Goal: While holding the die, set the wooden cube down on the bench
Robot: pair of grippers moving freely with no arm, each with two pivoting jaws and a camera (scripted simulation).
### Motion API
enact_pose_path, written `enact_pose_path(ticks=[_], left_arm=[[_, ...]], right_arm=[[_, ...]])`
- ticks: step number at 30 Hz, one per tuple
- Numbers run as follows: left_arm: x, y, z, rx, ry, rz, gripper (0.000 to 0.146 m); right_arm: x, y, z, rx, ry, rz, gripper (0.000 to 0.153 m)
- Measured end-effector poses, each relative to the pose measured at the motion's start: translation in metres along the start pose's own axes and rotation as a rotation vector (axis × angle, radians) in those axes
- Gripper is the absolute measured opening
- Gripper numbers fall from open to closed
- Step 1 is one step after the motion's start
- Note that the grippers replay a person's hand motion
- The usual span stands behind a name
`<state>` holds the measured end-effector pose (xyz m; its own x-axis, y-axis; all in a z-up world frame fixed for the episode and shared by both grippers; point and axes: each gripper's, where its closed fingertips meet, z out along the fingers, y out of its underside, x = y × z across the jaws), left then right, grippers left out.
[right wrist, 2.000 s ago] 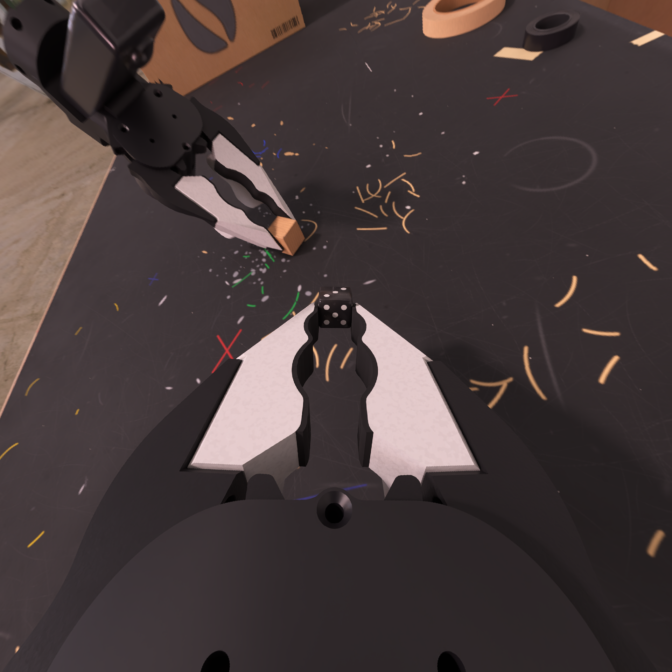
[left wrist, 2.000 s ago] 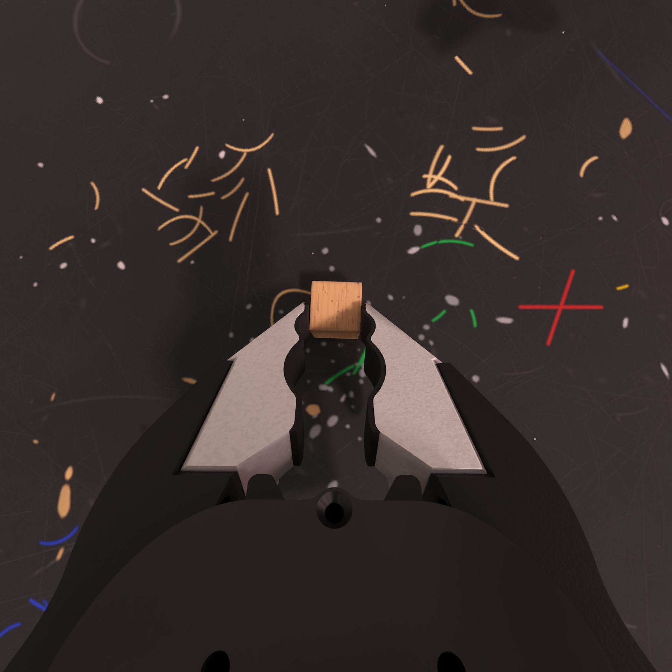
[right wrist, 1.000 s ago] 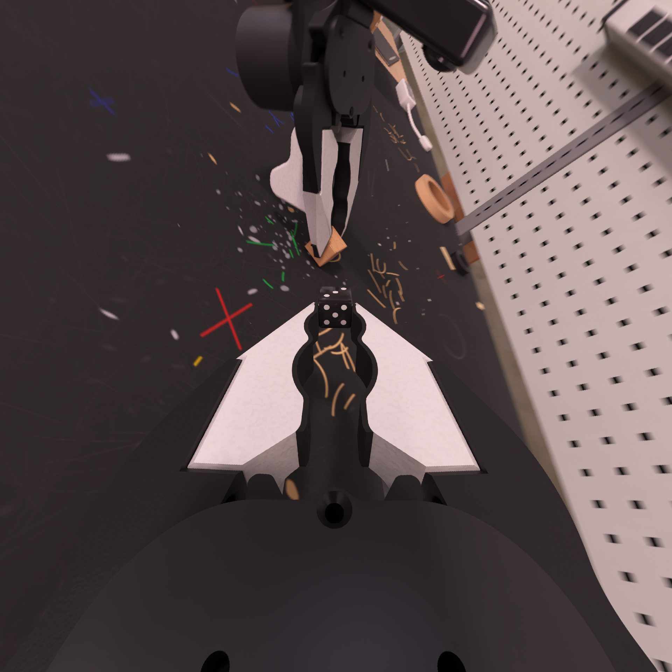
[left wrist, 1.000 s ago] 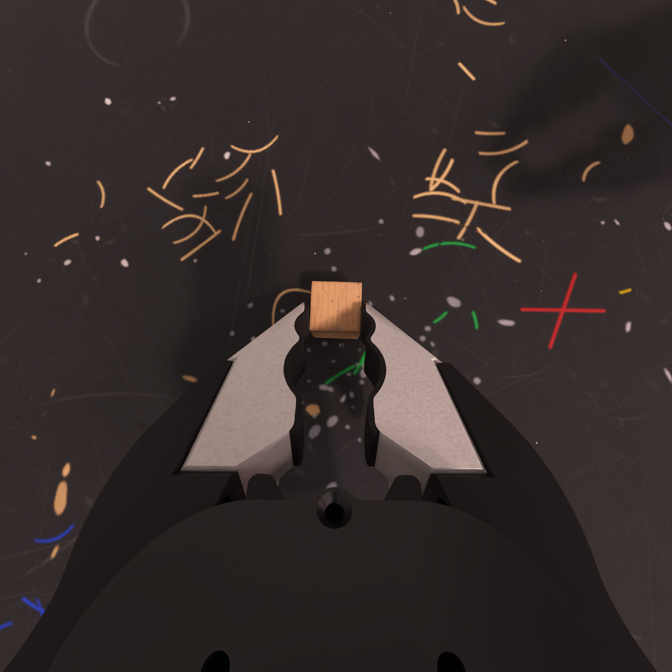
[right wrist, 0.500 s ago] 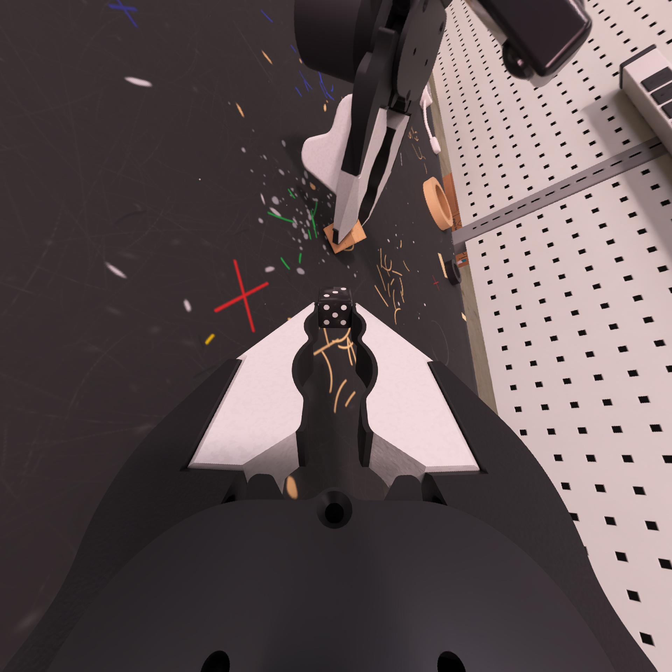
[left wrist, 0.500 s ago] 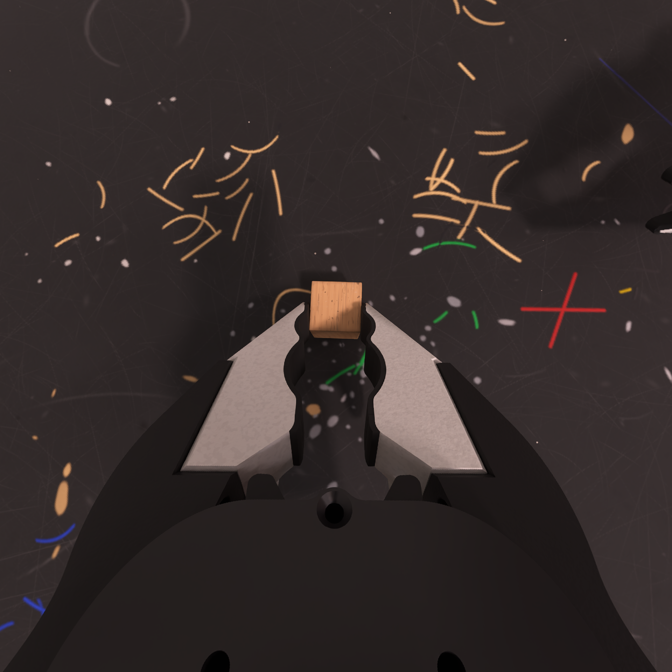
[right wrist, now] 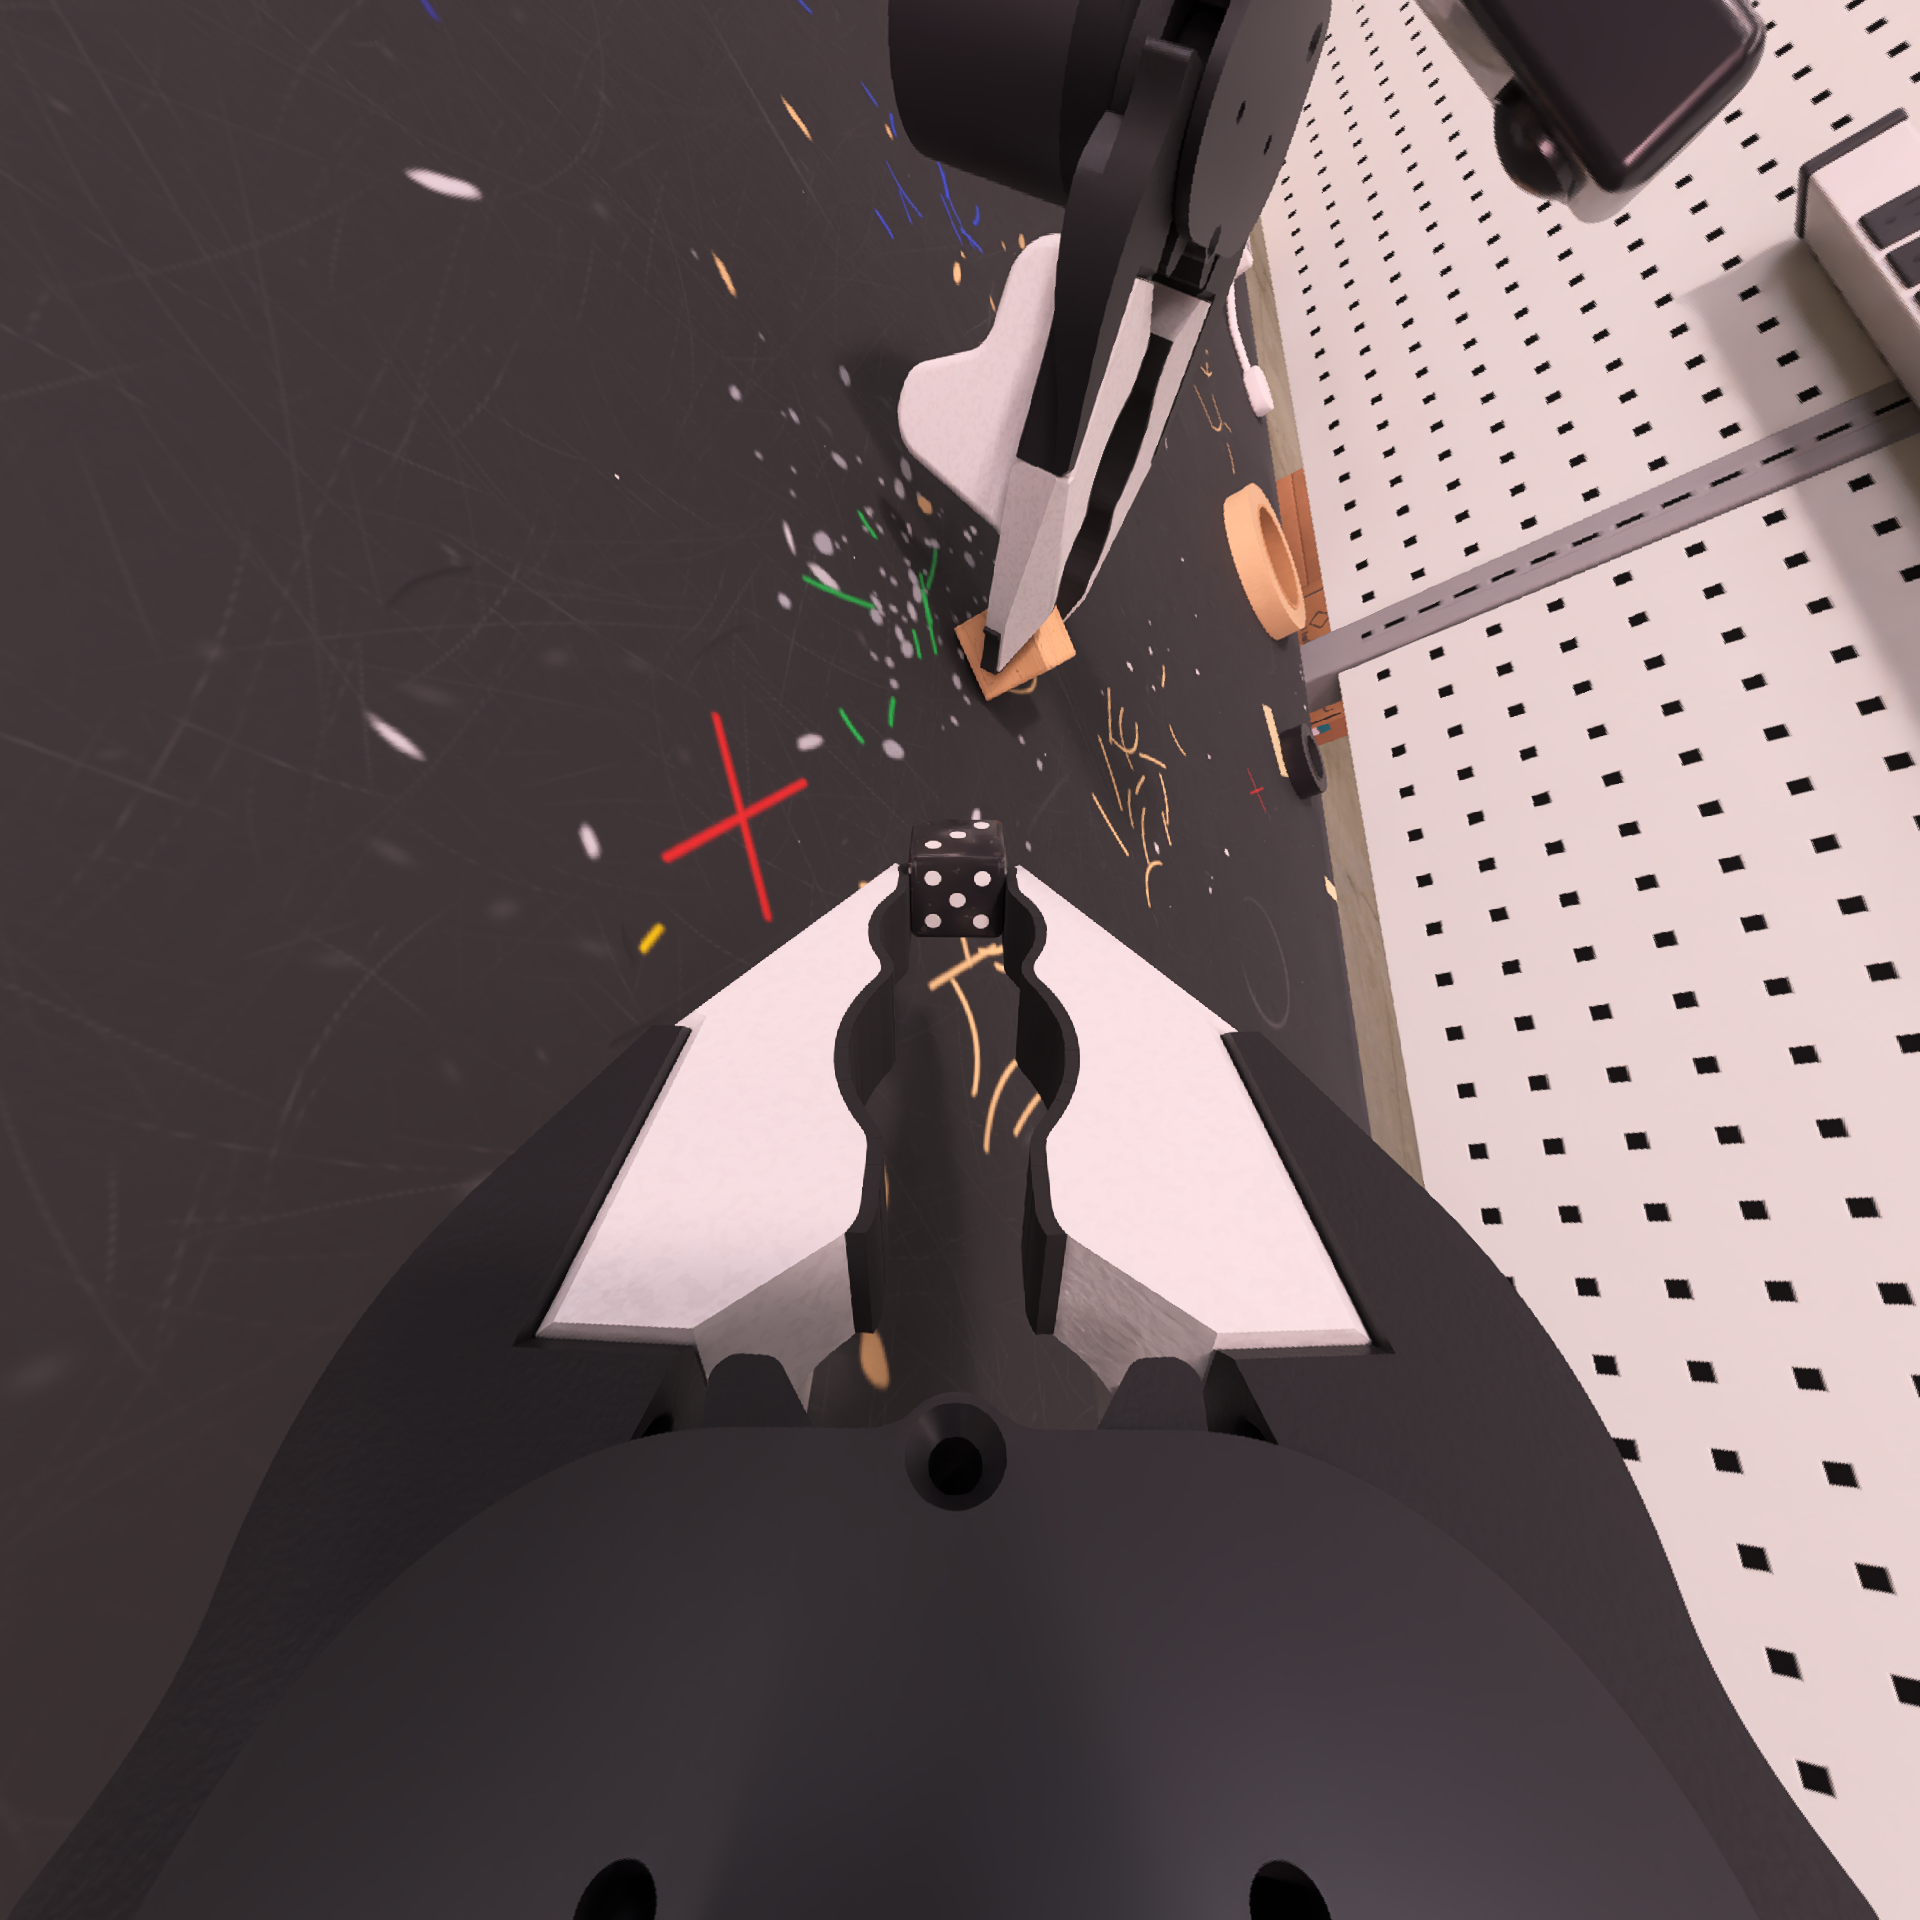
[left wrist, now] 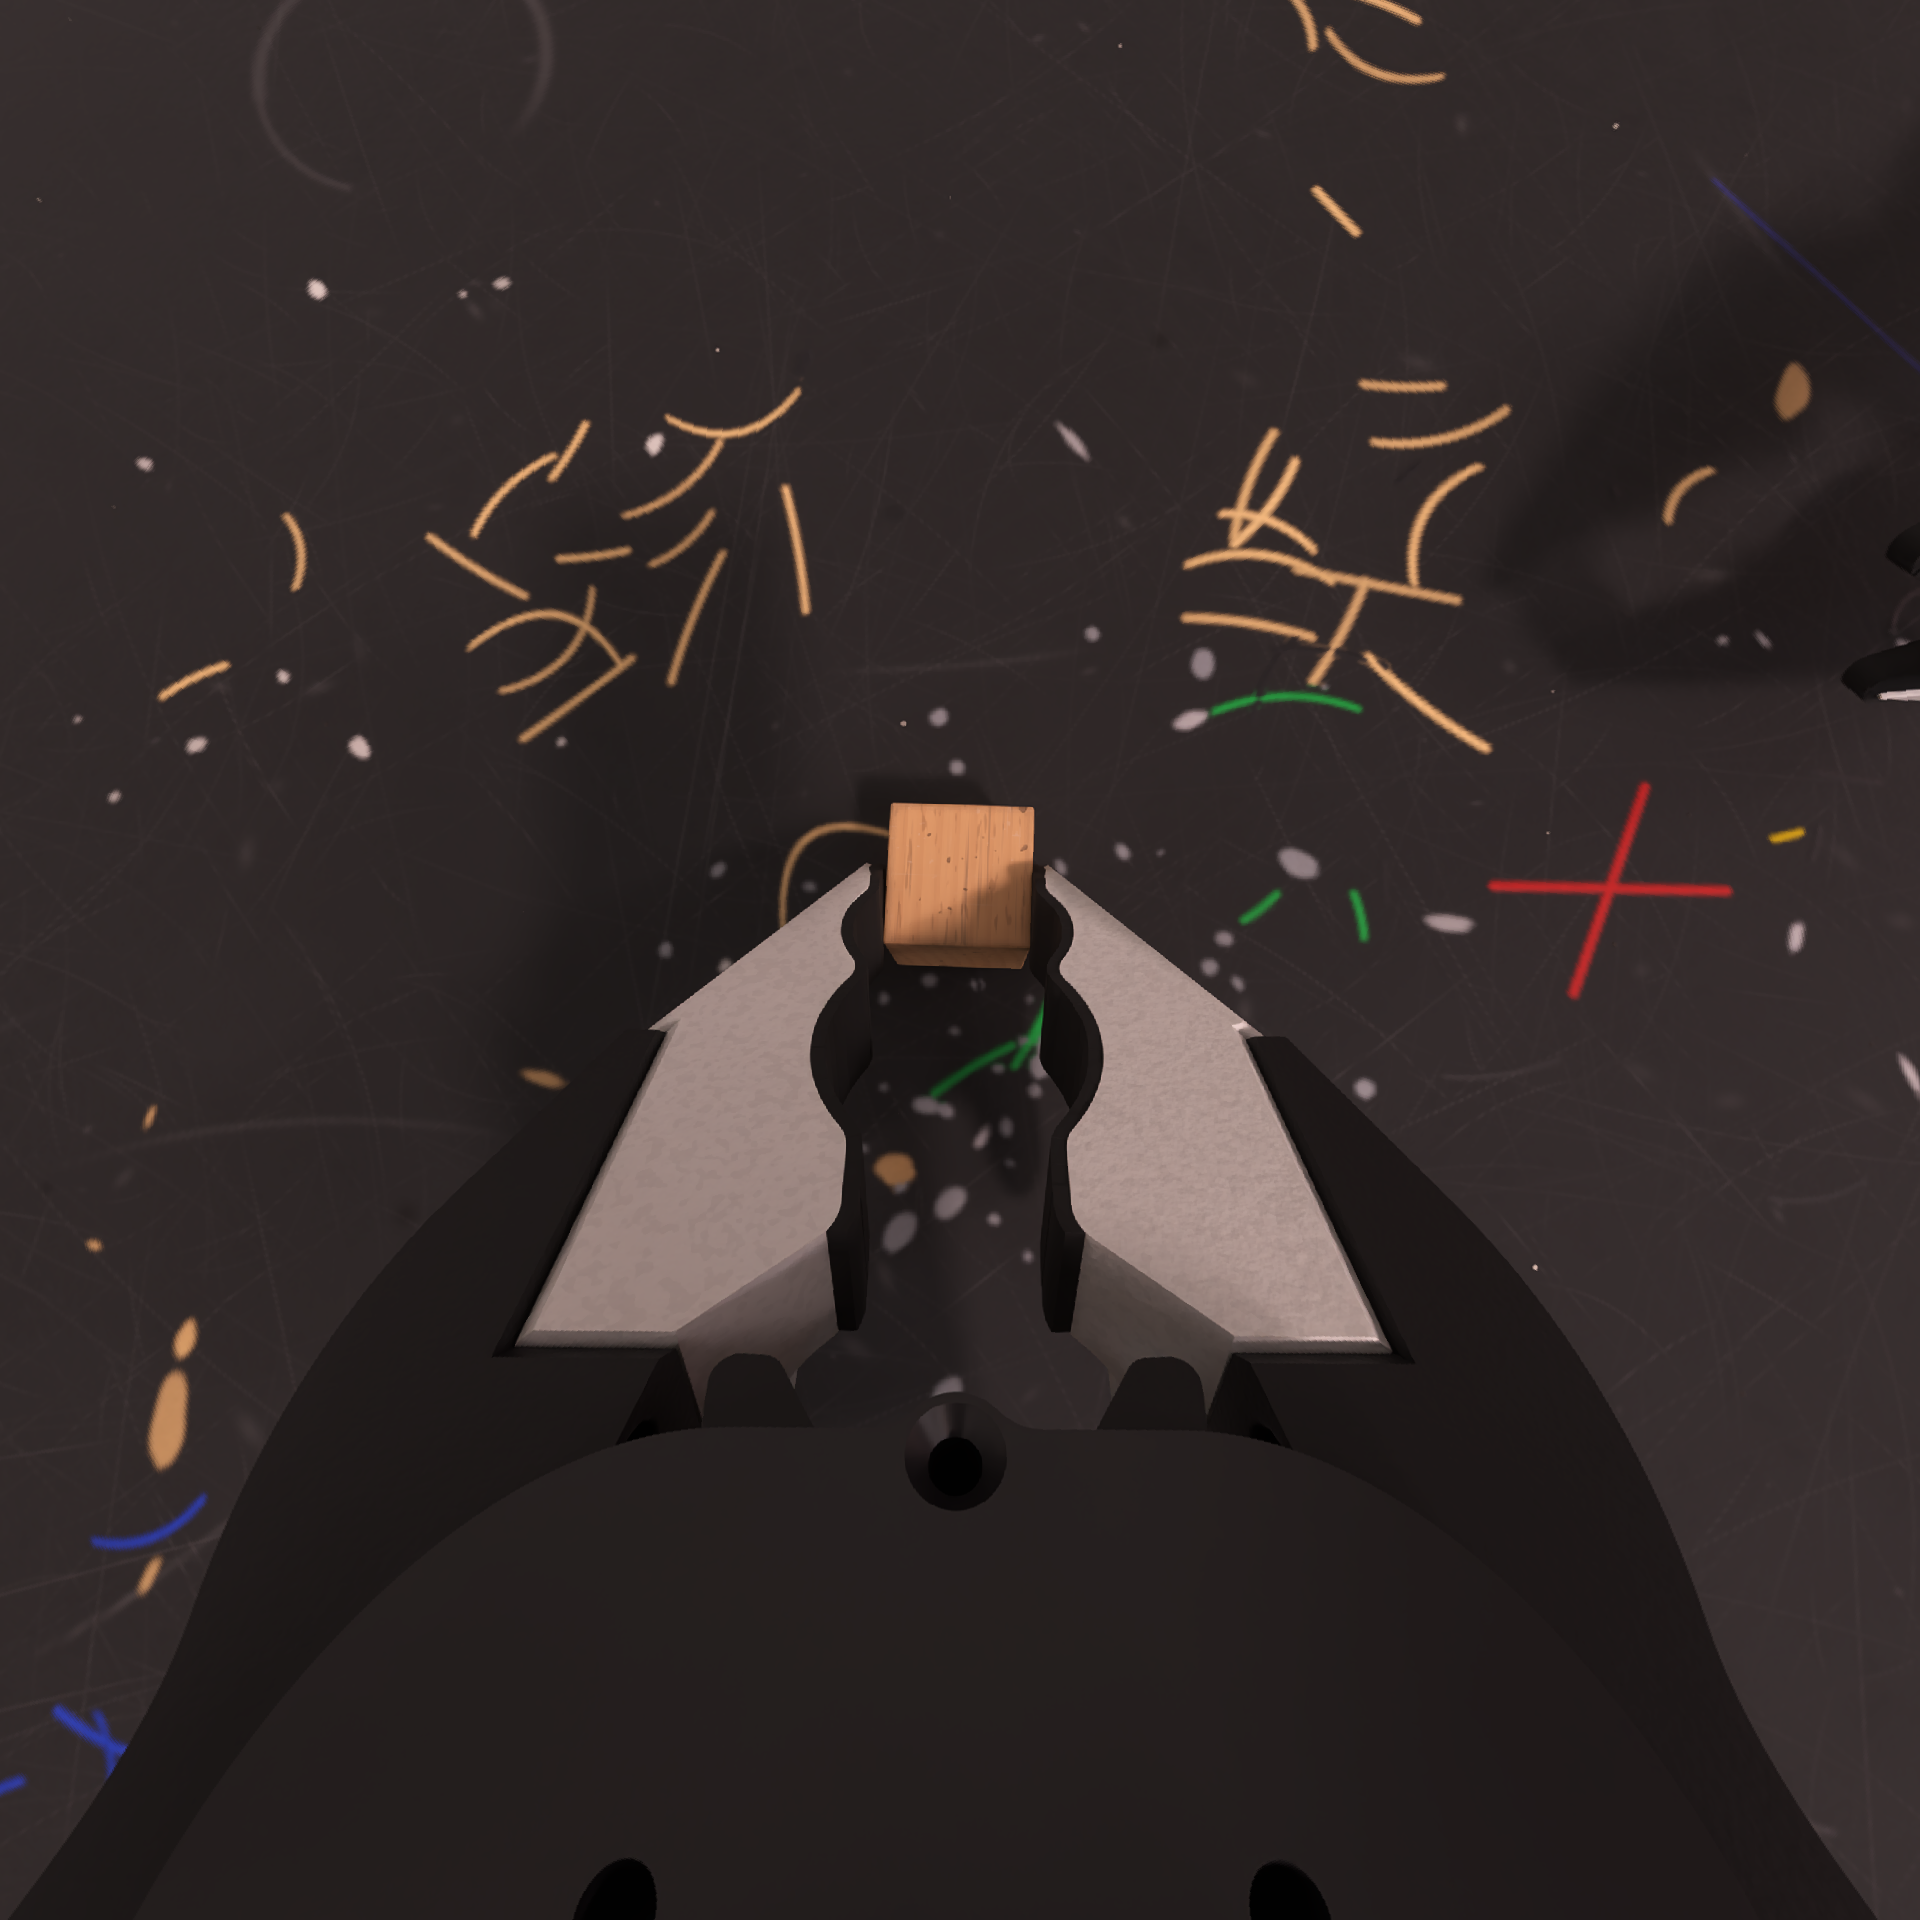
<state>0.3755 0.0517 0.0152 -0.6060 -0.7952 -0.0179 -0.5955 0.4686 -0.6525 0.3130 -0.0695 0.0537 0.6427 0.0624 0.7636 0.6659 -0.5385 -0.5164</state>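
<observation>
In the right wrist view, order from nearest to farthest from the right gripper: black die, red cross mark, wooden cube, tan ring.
1. Black die, between the right gripper's tips.
2. Red cross mark, just left.
3. Wooden cube, ahead, in the left gripper.
4. Tan ring, far right by the pegboard.

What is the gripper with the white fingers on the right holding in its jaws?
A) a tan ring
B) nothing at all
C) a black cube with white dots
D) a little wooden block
C: the right gripper has its jaws closed on the small black die with white dots, while the small light-brown wooden cube sits in the left gripper instead.
</observation>
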Motion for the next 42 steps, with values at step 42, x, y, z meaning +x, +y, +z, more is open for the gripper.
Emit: enact_pose_path(ticks=[42], left_arm=[[-0.001,0.001,-0.001,0.0,-0.008,0.002,0.027]], right_arm=[[0.001,0.029,-0.017,-0.08,0.115,-0.173,0.016]])
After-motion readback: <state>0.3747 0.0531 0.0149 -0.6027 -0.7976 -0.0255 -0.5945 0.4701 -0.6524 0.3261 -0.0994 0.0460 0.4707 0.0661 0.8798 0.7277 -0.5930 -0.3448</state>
